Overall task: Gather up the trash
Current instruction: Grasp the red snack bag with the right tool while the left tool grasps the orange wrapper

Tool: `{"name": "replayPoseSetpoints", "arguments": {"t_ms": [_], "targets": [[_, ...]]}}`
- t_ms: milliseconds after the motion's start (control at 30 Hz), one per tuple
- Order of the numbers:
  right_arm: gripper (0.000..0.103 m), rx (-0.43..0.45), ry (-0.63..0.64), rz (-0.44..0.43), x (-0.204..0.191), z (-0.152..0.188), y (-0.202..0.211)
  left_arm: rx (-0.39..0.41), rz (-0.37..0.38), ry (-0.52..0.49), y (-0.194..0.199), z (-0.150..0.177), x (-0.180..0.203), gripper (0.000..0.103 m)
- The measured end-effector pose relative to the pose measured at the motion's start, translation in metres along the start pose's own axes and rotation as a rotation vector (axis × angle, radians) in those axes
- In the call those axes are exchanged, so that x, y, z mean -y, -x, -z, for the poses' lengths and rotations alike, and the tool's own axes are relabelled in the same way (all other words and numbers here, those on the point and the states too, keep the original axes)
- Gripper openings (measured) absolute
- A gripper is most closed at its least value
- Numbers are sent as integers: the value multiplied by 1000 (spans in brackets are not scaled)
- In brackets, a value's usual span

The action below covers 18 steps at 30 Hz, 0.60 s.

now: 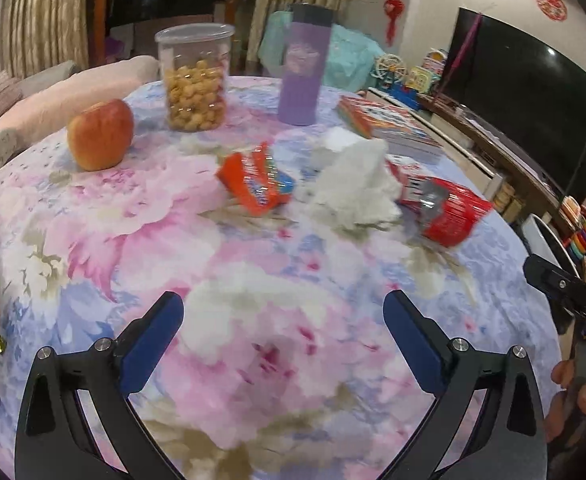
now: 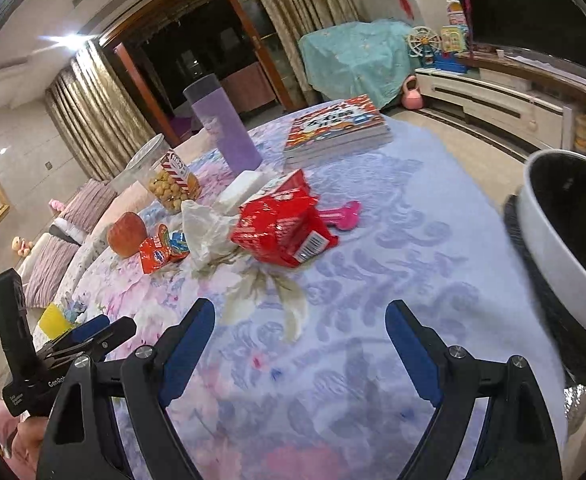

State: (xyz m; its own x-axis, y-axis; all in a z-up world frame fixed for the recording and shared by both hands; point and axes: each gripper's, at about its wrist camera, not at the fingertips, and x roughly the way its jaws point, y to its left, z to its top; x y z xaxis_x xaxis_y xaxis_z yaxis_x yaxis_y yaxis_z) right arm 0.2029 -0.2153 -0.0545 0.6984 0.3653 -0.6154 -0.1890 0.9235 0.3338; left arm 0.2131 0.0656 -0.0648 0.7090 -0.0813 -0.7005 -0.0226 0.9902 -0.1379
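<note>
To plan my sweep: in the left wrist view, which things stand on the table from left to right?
apple → clear snack jar → orange wrapper → purple tumbler → crumpled white tissue → red wrapper

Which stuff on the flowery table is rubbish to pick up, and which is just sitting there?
Rubbish: crumpled orange snack wrapper; crumpled white tissue; torn red snack bag.

Just there: red apple; clear plastic jar of puffs; purple tumbler; stacked colourful books.

— What's ahead of me on the table [image 1: 105,232]?

— A tissue [image 1: 357,188] lies between two wrappers [image 1: 259,182] [image 1: 447,210]. Behind them I see an apple [image 1: 101,134], jar [image 1: 195,80], tumbler [image 1: 301,66], and books [image 1: 385,120] rightmost.
</note>
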Motion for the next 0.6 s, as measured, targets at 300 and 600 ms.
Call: {"name": "replayPoseSetpoints", "arguments": {"t_ms": [300, 600], "targets": [[89, 1, 11, -6, -11, -16, -28, 2, -9, 48, -31, -38, -20, 102], [89, -15, -15, -21, -9, -31, -64, -5, -20, 84, -75, -70, -30, 102]]}}
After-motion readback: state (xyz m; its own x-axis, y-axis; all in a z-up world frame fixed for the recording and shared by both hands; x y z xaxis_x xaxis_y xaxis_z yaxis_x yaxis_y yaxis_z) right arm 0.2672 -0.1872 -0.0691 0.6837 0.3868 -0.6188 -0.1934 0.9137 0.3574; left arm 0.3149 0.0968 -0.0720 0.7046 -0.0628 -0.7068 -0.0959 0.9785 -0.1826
